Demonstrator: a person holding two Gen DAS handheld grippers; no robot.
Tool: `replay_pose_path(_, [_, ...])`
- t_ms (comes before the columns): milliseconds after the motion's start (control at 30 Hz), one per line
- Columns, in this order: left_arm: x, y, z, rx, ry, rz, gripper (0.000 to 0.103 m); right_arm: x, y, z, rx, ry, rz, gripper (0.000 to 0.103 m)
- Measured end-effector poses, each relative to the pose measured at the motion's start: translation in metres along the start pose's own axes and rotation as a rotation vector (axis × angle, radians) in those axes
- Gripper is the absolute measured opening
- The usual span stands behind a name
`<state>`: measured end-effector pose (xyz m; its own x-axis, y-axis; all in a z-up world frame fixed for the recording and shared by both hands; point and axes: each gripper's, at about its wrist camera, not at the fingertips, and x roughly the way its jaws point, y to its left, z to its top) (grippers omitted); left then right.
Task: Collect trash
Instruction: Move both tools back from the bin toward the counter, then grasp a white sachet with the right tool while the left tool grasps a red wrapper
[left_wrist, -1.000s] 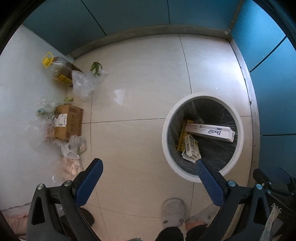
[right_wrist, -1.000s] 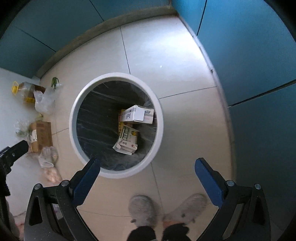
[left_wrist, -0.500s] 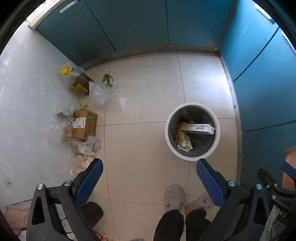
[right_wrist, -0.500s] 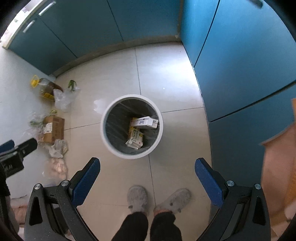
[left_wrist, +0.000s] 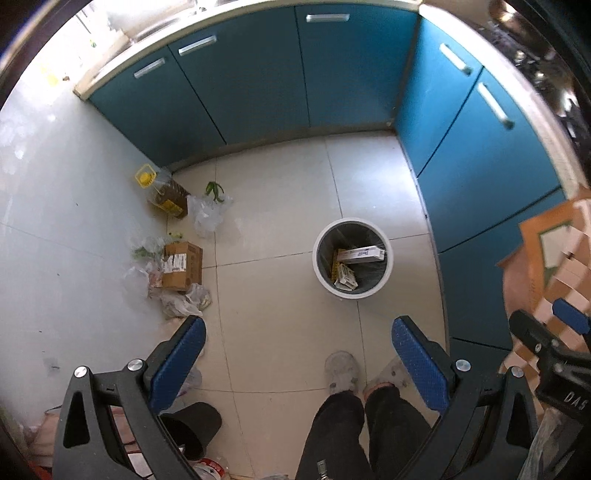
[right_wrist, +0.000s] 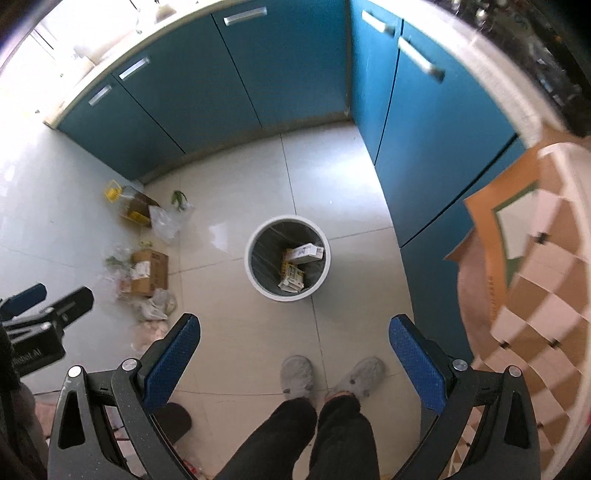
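In the left wrist view the remaining trash lies at the left of the frame, against the wall: an oil bottle (left_wrist: 162, 192), a clear plastic bag (left_wrist: 207, 214), a cardboard box (left_wrist: 183, 266) with its long axis running up the frame, and crumpled bags (left_wrist: 181, 301) below it; my left hand-held gripper (left_wrist: 299, 363) hangs spread and empty, its left finger just beside those bags, so I judge it the nearer; right of centre stands the bin (left_wrist: 352, 256), cartons inside; my right hand-held gripper (right_wrist: 293, 362) is likewise spread and empty.
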<state>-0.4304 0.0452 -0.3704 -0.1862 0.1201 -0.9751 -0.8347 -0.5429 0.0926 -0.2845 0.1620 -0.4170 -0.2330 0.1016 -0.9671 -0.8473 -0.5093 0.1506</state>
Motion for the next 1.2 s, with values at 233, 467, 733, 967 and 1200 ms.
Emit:
replay_pose_path(233, [-0.086,-0.020,-0.007,0.079,-0.176,0.031,0.103,-0.099,-0.014,-0.020,0.102,-0.084,0.109,0.103])
replay_pose_path(467, [-0.156,-0.111,0.003,0.217,-0.308,-0.043,0.103,-0.179,-0.093,-0.054,0.306,-0.187,0.147,0.103])
replay_pose_path(733, [-0.220,-0.316,-0.024,0.505,-0.386,-0.157,0.103,-0.285,-0.286,-0.169,0.718,-0.388,0.002,0.103])
replay_pose_path(967, [-0.231,-0.514,-0.078,0.734,-0.330,-0.227,0.103,-0.308,-0.483,-0.316,1.139,-0.355,-0.237,0.103])
replay_pose_path(1200, [-0.196,-0.662,-0.127,0.923,-0.231,-0.245,0.102,-0.258,-0.589,-0.387,1.274,-0.235,-0.258,0.103])
